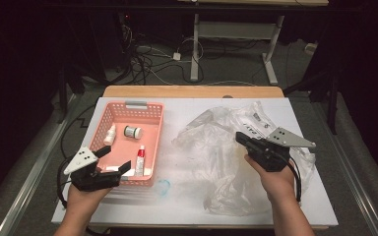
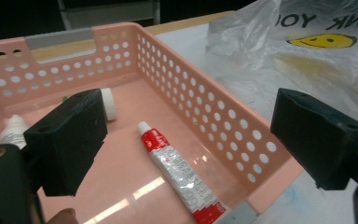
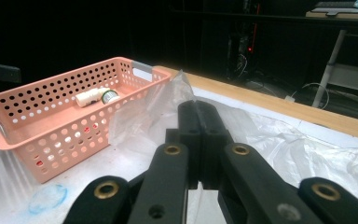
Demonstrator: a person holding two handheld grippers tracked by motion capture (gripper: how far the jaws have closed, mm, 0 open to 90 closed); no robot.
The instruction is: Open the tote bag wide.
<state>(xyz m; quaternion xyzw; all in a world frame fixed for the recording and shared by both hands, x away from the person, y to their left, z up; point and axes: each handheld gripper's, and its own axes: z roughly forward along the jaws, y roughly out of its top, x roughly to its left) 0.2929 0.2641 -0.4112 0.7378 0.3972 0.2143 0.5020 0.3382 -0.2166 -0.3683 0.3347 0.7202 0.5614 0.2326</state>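
**Pink basket with three items, clear bag beside it, both grippers holding nothing**

Pink plastic basket [image 1: 153, 116]: rectangular, perforated walls with round holes, glossy floor, grey tab on the far and near rims. Sits on the left half of the white table cover [image 1: 187, 196], which lies over a wood-edged table.

Contents, all loose on the basket floor:
- small white dropper bottle [image 1: 110, 134], lying on its side near the left wall
- short round jar [image 1: 133, 131], white rim and dark top, next to the bottle, toward the far end
- squeeze tube [image 2: 179, 170], red and white, white cap, flat crimped end, lying lengthwise along the right wall near the front rim

Clear plastic bag [image 1: 226, 162]: thin, crinkled film, spread in a loose heap over the right half of the cover, just beside the basket, not in it. Yellow smiley face and dark lettering show on it in the left gripper view.

Faint blue ring mark [image 1: 163, 187] on the cover, in front of the basket's near right corner.

Left gripper [image 1: 112, 165]: jaws spread wide, nothing between them, positioned at the basket's near rim. In its own view one black pad is over the basket interior, the other outside the right wall.

Right gripper [image 1: 239, 137]: jaws pressed together. It's over the bag; cannot tell whether any film is pinched between the tips.
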